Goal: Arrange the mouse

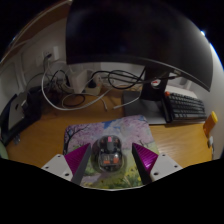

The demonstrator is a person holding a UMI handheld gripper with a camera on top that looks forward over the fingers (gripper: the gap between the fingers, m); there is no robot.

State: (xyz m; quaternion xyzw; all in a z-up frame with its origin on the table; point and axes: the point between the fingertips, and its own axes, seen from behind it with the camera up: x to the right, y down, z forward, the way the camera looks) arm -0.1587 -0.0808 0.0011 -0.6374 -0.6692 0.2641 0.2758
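Note:
A dark mouse (107,153) with a grey, patterned top rests on a floral mouse pad (135,129) on the wooden desk (45,137). My gripper (110,151) is open around it. The mouse stands between the two fingers, with a gap at each side. The pink pads (78,158) flank it left and right. The rear of the mouse is hidden below the fingers.
A large dark monitor (130,30) stands beyond the pad. A black keyboard (186,105) lies beyond the fingers to the right, with a yellow object (210,122) near it. Tangled cables (70,88) and a black device (14,115) are at the left.

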